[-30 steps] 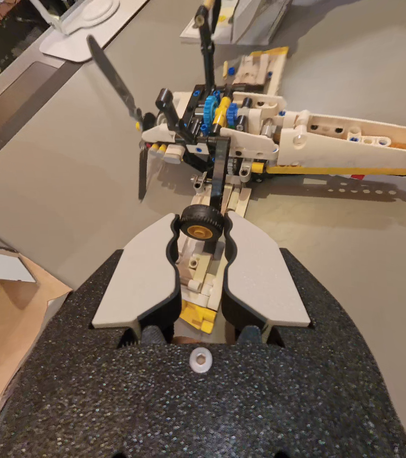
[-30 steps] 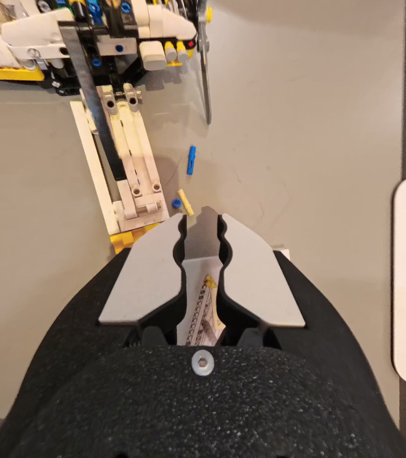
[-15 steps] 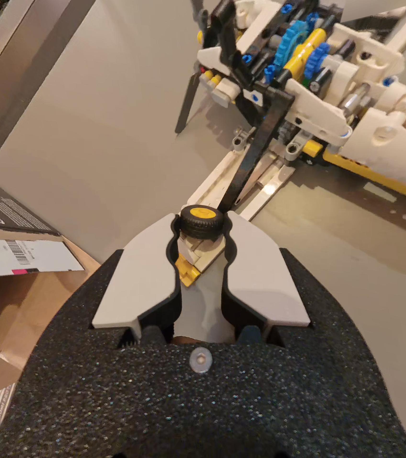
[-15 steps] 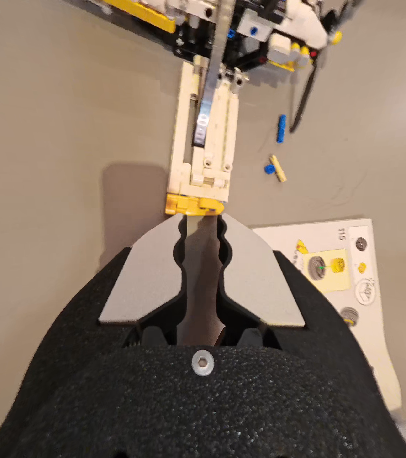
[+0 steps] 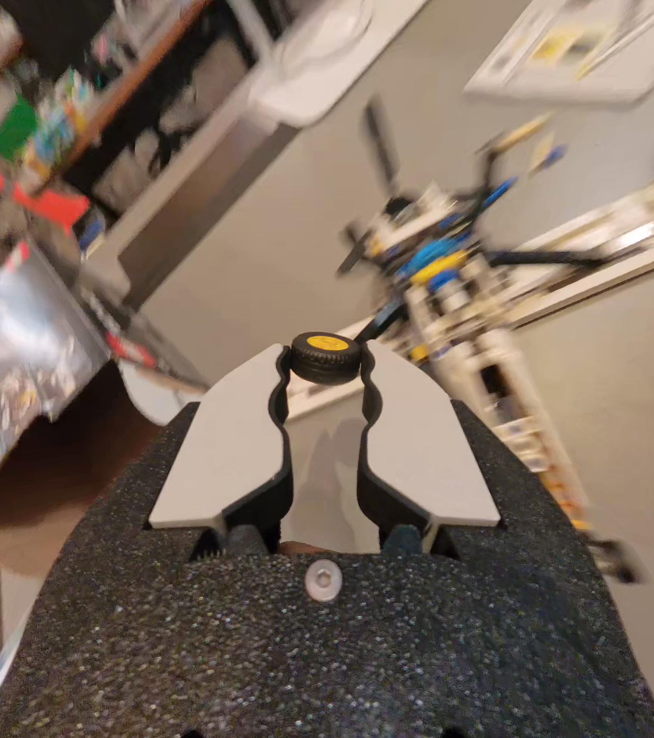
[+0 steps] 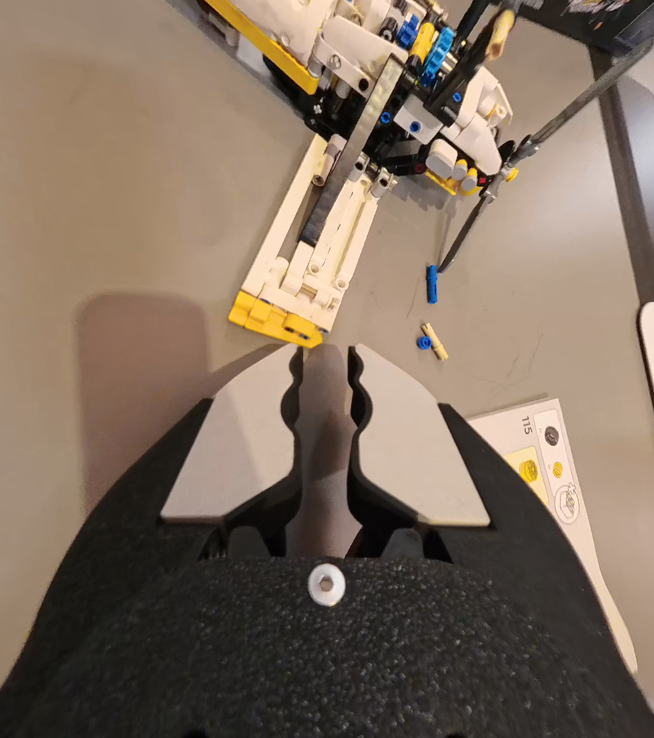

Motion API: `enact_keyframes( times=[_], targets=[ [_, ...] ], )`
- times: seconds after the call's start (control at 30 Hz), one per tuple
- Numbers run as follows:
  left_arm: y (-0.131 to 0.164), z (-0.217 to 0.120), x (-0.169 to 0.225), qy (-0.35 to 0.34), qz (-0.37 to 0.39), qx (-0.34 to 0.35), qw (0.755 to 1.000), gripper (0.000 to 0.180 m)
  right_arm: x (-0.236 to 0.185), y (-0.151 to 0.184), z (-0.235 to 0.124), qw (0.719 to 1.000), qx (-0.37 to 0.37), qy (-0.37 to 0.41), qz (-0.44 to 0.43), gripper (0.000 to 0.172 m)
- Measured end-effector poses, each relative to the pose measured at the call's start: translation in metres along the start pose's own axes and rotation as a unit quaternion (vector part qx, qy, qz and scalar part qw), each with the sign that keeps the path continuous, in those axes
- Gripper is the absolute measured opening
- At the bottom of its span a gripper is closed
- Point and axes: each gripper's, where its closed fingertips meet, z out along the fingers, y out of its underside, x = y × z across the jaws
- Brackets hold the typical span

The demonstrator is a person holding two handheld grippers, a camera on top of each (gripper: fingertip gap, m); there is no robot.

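A small black wheel with a yellow hub (image 5: 325, 361) is clamped between the fingertips of the left gripper (image 5: 324, 359), both pads pressed against its tyre, above the grey table (image 5: 261, 247) with the blurred brick-built plane model (image 5: 445, 255) beyond it to the right. The right gripper (image 6: 324, 353) is held with its jaws narrowly parted and nothing between them, its tips just near of the yellow end (image 6: 273, 323) of the model's white wing. A blue pin (image 6: 432, 278), a blue bush (image 6: 423, 342) and a tan pin (image 6: 435, 341) are seen on the table to the right, and an instruction sheet (image 6: 537, 451) lies nearer on the right.

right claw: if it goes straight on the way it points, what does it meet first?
Likely the yellow tip of the white brick-built wing, just ahead and slightly left of the empty, parted right claw. Depth is unclear; it may meet the grey tabletop first.
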Motion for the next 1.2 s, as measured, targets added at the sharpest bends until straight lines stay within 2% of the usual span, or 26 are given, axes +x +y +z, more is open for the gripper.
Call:
enact_keyframes(
  times=[0.1,0.17,0.27,0.43,0.53,0.6,0.73,0.9,1.0,1.07,1.13,1.2],
  targets=[
    [-0.068,-0.026,0.061,0.059,0.023,0.122,0.990,0.034,-0.007,0.000,-0.020,0.999,0.047,0.013,-0.003,0.021],
    [-0.110,-0.032,0.115,0.117,0.046,0.203,0.971,0.034,-0.014,0.002,-0.036,0.997,0.082,0.010,-0.003,0.022],
    [-0.143,-0.008,0.180,0.159,0.083,0.236,0.955,0.034,-0.019,0.008,-0.064,0.991,0.132,0.006,0.024,0.023],
    [-0.159,0.063,0.238,0.147,0.188,0.173,0.956,0.034,-0.018,0.041,-0.110,0.977,0.173,-0.016,0.125,0.028],
    [-0.174,0.086,0.266,0.140,0.261,0.182,0.937,0.035,-0.005,0.061,-0.125,0.965,0.174,-0.014,0.194,0.029],
    [-0.183,0.095,0.282,0.147,0.283,0.205,0.925,0.035,0.005,0.068,-0.131,0.957,0.178,-0.016,0.227,0.029],
    [-0.195,0.087,0.295,0.180,0.257,0.281,0.907,0.035,0.002,0.072,-0.135,0.931,0.203,-0.085,0.291,0.029],
    [-0.202,0.067,0.306,0.230,0.229,0.351,0.878,0.034,-0.017,0.052,-0.147,0.888,0.255,-0.208,0.320,0.023],
    [-0.199,0.065,0.308,0.237,0.228,0.358,0.874,0.034,-0.019,0.051,-0.146,0.892,0.251,-0.207,0.314,0.020],
    [-0.196,0.069,0.308,0.242,0.212,0.340,0.884,0.035,-0.018,0.054,-0.142,0.901,0.240,-0.189,0.309,0.020],
    [-0.192,0.070,0.308,0.262,0.179,0.315,0.894,0.035,-0.017,0.057,-0.140,0.912,0.227,-0.167,0.297,0.019],
    [-0.194,0.065,0.304,0.290,0.134,0.313,0.894,0.034,-0.015,0.059,-0.139,0.922,0.221,-0.145,0.282,0.018]
  ],
)
